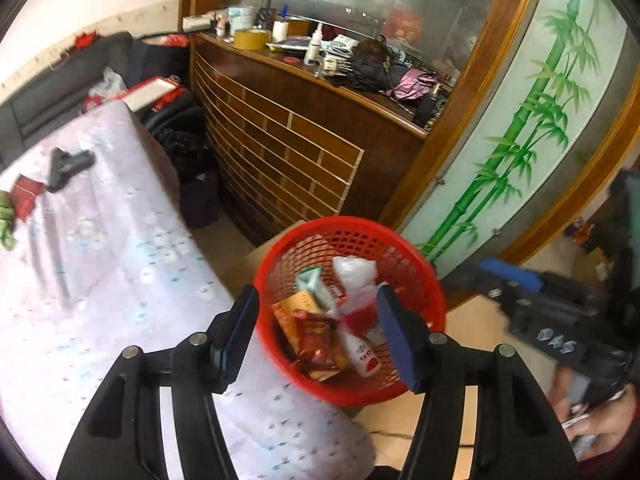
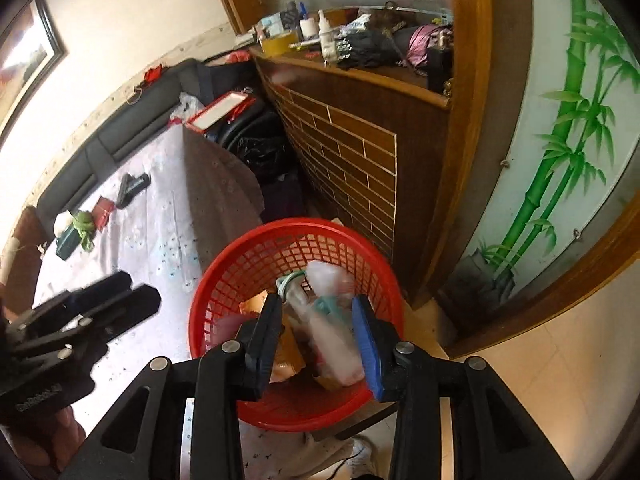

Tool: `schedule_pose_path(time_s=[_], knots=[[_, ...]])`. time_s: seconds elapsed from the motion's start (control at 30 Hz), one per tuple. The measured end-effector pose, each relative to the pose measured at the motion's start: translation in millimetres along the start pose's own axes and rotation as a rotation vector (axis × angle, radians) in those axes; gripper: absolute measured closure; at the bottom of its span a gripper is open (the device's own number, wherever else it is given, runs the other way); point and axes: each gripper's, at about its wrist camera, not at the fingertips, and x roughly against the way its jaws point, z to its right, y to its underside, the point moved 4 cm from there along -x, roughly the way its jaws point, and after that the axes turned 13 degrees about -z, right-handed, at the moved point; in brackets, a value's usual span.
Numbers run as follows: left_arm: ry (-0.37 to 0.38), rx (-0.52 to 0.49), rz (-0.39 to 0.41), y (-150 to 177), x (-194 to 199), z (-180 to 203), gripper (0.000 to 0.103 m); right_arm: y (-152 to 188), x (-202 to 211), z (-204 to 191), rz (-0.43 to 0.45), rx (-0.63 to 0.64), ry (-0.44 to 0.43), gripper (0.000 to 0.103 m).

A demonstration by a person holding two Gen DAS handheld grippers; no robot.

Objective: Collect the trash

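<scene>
A red mesh basket (image 1: 416,264) stands beside the cloth-covered table and holds several wrappers, a crumpled white bag (image 1: 354,270) and a small white bottle (image 1: 366,356). My left gripper (image 1: 316,332) is open and empty above the basket. My right gripper (image 2: 318,338) is open above the same basket (image 2: 240,276), with a clear plastic bag (image 2: 332,328) blurred between its fingers, apart from both pads. On the table lie a red packet (image 1: 26,196), a green scrap (image 1: 6,220) and a black tool (image 1: 66,166).
The table's white flowered cloth (image 1: 120,260) fills the left. A dark sofa (image 2: 120,136) runs behind it. A wooden cabinet (image 1: 288,148) cluttered with bottles and tape stands behind the basket, next to a bamboo-painted glass panel (image 1: 520,140). Tiled floor (image 2: 540,380) lies at right.
</scene>
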Motion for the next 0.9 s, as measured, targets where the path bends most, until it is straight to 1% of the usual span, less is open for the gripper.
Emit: schedule_pose_path(time_s=[0.03,0.07,0.1,0.13,0.2,0.27,0.37,0.4,0.47,0.53,0.7,0.9], knots=[[-0.013,-0.005,0.007,3,3,-1,0.033,2,4,0,0.009,0.006,0.010,0.061],[-0.039,-0.011,0.022,9,10,-3,0.030,5,9,-1,0.019,0.010,0.020,0.053],[-0.057,-0.015,0.037,14,15,-5,0.027,9,13,-2,0.028,0.009,0.035,0.044],[-0.075,-0.028,0.058,21,23,-7,0.025,14,19,-3,0.043,0.007,0.056,0.041],[-0.098,-0.051,0.077,30,33,-10,0.023,27,29,-10,0.069,0.019,0.094,0.029],[-0.127,-0.074,0.088,43,43,-16,0.020,39,35,-16,0.087,0.026,0.134,0.024],[-0.163,-0.114,0.110,65,57,-25,0.017,57,43,-28,0.105,0.050,0.194,0.021],[-0.176,-0.117,0.119,71,60,-28,0.017,63,46,-31,0.112,0.056,0.215,0.019],[-0.192,-0.115,0.143,82,66,-35,0.017,73,52,-40,0.129,0.081,0.250,0.019],[-0.199,-0.120,0.142,88,68,-37,0.017,80,55,-48,0.150,0.089,0.285,0.019],[-0.209,-0.162,0.145,101,75,-37,0.017,99,59,-64,0.147,0.082,0.287,0.019],[-0.208,-0.165,0.142,113,80,-39,0.017,116,63,-73,0.146,0.066,0.297,0.019]])
